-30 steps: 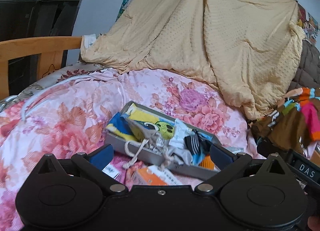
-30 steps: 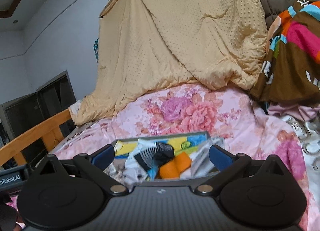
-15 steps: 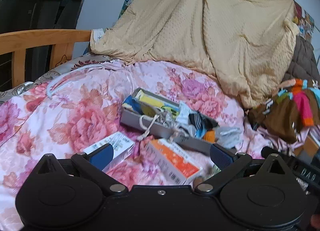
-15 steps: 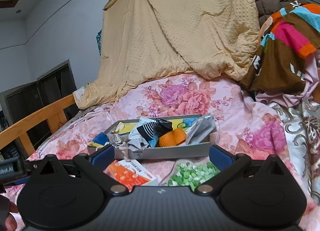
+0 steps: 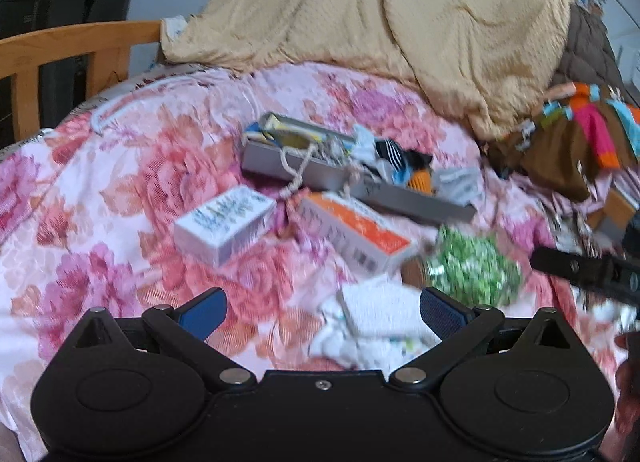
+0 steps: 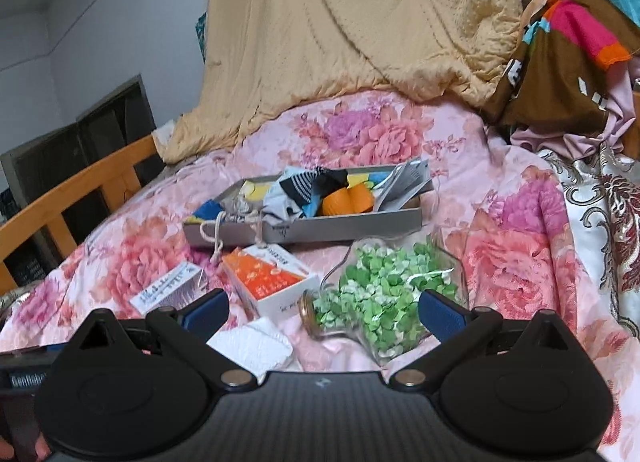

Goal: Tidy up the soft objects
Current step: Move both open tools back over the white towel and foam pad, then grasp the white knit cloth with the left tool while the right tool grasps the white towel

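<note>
A grey tray (image 6: pixel 340 227) (image 5: pixel 280 168) lies on the floral bedspread, filled with socks, an orange sock roll (image 6: pixel 347 200), a striped sock (image 6: pixel 304 184) and a corded cloth. A white folded cloth (image 6: pixel 252 344) (image 5: pixel 380 308) lies just in front of both grippers. My left gripper (image 5: pixel 322 312) is open and empty, above the bed before the white cloth. My right gripper (image 6: pixel 322 312) is open and empty, over the glass jar of green bits (image 6: pixel 384 294).
An orange-white box (image 6: pixel 268 278) (image 5: pixel 356 232) and a white box (image 5: pixel 224 224) (image 6: pixel 168 292) lie in front of the tray. A tan blanket (image 6: pixel 360 30) hangs behind. Colourful clothes (image 6: pixel 572 42) pile at the right. A wooden bed rail (image 5: pixel 72 46) stands at the left.
Both grippers have pulled back and up from the tray. The boxes, jar and white cloth have come into view in front of it. Both stay open.
</note>
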{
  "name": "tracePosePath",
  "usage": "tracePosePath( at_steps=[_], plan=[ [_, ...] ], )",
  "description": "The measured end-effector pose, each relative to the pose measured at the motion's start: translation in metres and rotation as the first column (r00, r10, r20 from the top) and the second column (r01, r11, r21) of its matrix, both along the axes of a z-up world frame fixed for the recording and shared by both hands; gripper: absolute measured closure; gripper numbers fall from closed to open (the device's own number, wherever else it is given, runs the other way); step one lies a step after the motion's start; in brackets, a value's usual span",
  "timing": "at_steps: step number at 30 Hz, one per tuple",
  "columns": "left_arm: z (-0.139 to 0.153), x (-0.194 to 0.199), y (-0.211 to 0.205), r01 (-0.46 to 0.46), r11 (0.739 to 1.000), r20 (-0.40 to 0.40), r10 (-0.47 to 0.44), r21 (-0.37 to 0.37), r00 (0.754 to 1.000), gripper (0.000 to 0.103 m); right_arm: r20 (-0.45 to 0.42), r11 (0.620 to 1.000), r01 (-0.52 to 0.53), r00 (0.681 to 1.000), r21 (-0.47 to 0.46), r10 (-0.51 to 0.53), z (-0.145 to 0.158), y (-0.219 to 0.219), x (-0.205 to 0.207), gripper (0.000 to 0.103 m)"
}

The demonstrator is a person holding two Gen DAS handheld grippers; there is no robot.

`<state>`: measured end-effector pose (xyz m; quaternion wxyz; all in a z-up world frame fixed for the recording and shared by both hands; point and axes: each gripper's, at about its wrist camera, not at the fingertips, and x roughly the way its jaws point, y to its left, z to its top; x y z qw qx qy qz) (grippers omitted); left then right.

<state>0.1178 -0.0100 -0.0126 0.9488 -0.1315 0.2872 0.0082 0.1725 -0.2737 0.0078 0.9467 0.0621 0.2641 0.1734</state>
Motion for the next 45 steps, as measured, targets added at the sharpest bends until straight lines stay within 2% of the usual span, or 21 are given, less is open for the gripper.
tracePosePath(
  at_steps=[7, 13, 19, 24, 31, 36, 45],
  plan=[
    [-0.018, -0.002, -0.005, 0.044, 0.998, -0.041, -0.042, 0.048, 0.998, 0.001, -0.06, 0.999, -0.006, 0.998, -0.033, 0.004, -0.01, 0.006, 0.009, 0.0],
    [-0.024, -0.003, -0.006, 0.067, 0.996, -0.05, -0.064, 0.057, 0.997, 0.001, -0.1, 0.998, -0.017, 0.995, -0.066, 0.01, -0.015, 0.011, 0.013, 0.0],
    [-0.03, 0.003, -0.009, 0.108, 0.994, -0.062, -0.109, -0.011, 0.992, 0.001, -0.183, 0.997, -0.039, 0.983, -0.062, 0.027, -0.024, 0.013, 0.02, 0.0],
    [-0.035, 0.01, -0.02, 0.184, 0.983, -0.054, -0.184, -0.005, 0.981, 0.001, -0.271, 0.998, -0.051, 0.962, -0.029, 0.042, -0.034, 0.013, 0.03, 0.0],
    [-0.048, 0.02, -0.039, 0.284, 0.959, -0.052, -0.283, 0.021, 0.958, 0.001, -0.314, 0.996, -0.088, 0.946, -0.023, 0.077, -0.043, 0.021, 0.036, 0.0],
    [-0.059, 0.026, -0.044, 0.302, 0.953, -0.066, -0.3, 0.014, 0.952, 0.001, -0.341, 0.991, -0.123, 0.931, 0.055, 0.135, -0.049, 0.024, 0.046, 0.0],
    [-0.065, 0.029, -0.034, 0.287, 0.952, -0.032, -0.292, -0.109, 0.956, 0.002, -0.339, 0.95, -0.169, 0.906, 0.262, 0.255, -0.056, 0.028, 0.07, 0.001]
  ],
)
